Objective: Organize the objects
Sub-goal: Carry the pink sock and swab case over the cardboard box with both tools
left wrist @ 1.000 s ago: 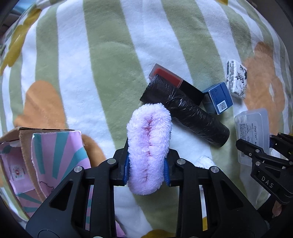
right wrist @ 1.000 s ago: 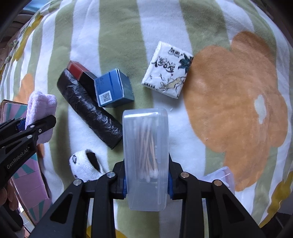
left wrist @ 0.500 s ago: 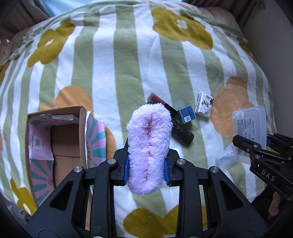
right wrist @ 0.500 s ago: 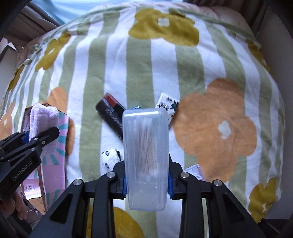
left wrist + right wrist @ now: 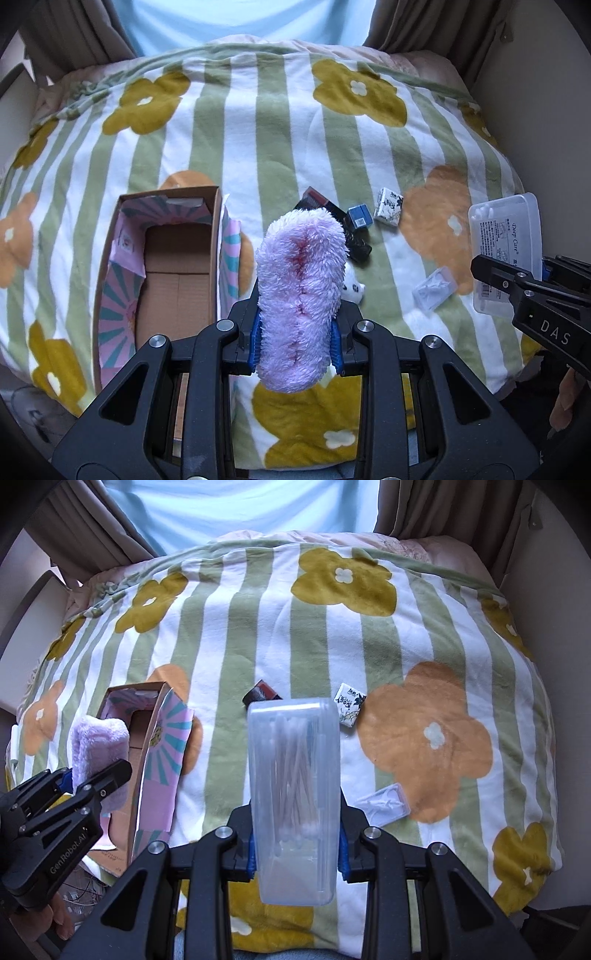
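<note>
We hold both loads above bed [image 5: 280, 122]: left hand-held gripper [image 5: 297, 334] clenched on fluffy lilac cloth [image 5: 301, 295], right hand-held gripper [image 5: 295, 843] clenched on cotton-swab case [image 5: 293, 794]. Step: carry to box [image 5: 177, 266]. Next, we judge: lower each into open box, then release.

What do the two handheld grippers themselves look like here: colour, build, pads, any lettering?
Both are matte black plastic linkage frames with triangular cut-outs and silver round pivot bolts. Each finger ends in a blue pad. The left gripper carries white "GenRobot.AI" lettering on its side; the right gripper reads "DAS". No cables or sleeves show. Only bare fingertips appear at the frame edges.
</note>
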The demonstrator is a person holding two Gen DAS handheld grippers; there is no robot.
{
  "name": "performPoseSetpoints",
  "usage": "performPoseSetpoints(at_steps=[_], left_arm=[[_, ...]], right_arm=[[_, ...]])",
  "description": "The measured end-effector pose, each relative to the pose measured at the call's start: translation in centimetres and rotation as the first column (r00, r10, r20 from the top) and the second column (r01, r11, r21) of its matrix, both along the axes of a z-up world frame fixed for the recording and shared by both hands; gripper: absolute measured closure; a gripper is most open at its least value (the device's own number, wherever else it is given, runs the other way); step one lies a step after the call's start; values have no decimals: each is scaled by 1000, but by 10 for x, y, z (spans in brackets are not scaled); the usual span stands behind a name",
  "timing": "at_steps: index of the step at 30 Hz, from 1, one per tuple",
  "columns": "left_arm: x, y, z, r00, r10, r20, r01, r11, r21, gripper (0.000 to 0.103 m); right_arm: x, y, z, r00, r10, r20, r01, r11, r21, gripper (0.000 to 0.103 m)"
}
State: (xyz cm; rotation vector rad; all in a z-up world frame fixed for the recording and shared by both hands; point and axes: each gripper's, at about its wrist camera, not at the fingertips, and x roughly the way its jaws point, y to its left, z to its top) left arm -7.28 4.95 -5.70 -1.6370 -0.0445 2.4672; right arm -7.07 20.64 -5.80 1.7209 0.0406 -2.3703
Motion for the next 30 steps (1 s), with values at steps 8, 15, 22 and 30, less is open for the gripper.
performPoseSetpoints(at_steps=[8,15,22,30], left_arm=[[30,-15,-1,1000,12,3,-12,1000,-4,78],[36,-30,10,998,55,-22,-55,998,-7,78],[39,-65,16,987,154,-37,-154,988,-6,78],[49,-124,4,941,339,-4,-339,941,-6,78]], right_arm=[[26,-8,3,1000,14,-6,-14,1000,3,74],[25,-21,11,999,45,-27,-45,999,7,74],[12,-51,19,991,129,-47,-129,992,1,74],[-10,-112,21,957,287,-49,-288,958,-4,74]])
